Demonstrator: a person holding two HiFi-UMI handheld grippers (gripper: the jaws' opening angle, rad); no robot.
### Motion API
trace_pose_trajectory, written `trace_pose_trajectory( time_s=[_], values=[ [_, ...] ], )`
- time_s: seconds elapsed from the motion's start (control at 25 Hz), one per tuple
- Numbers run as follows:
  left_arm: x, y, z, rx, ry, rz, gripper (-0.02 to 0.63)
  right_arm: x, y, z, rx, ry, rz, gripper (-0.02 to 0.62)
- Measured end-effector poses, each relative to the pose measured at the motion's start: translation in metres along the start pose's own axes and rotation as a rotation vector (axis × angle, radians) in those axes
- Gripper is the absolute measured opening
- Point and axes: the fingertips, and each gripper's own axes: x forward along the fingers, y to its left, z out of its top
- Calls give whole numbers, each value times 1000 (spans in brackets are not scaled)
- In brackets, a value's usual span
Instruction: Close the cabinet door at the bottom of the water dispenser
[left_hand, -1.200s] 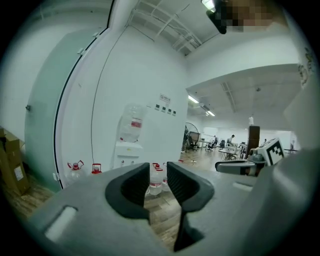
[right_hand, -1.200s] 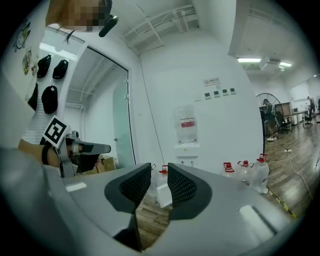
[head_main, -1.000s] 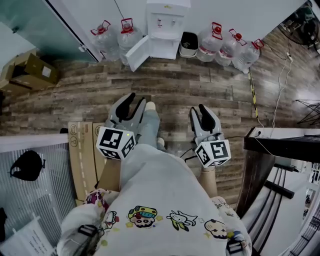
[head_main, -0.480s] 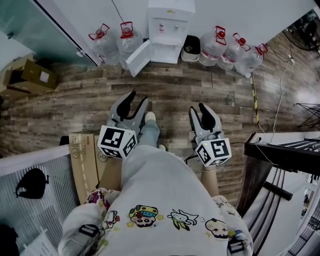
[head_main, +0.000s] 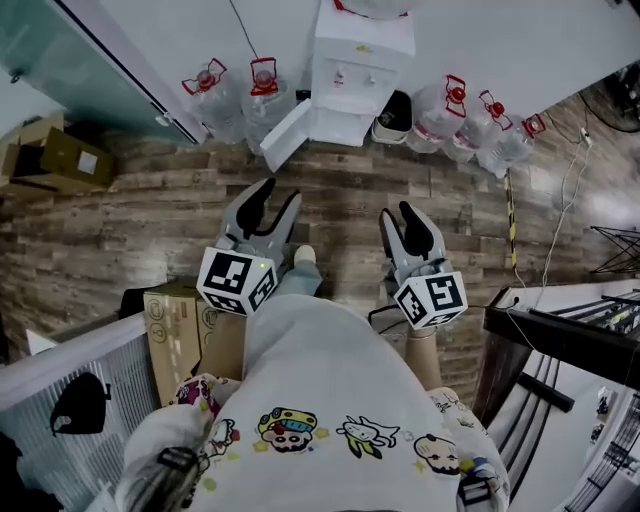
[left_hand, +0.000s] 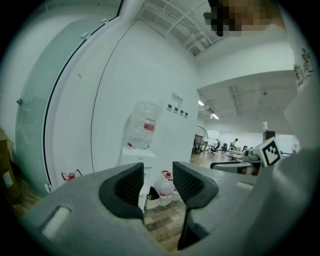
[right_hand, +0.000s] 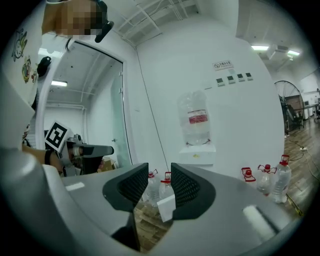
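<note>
I hold my left gripper and right gripper side by side above the wooden floor. Both sets of jaws stand apart, have just been opening, and hold nothing. Far ahead, the water dispenser stands against the wall. Its cabinet door is swung open to the left.

Right claw: jaws apart, just opened wider, gripping nothing. The gap frames the open white cabinet door and two red-capped water bottles on plank floor. Behind stands the water dispenser, topped by an inverted bottle.
</note>
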Motion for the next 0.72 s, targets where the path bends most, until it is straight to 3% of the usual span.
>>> trace_pose_trajectory(
  time_s=[0.72],
  values=[
    [12, 72, -3, -47, 15, 90, 176, 81, 7, 12, 0, 29, 62, 147]
  ],
)
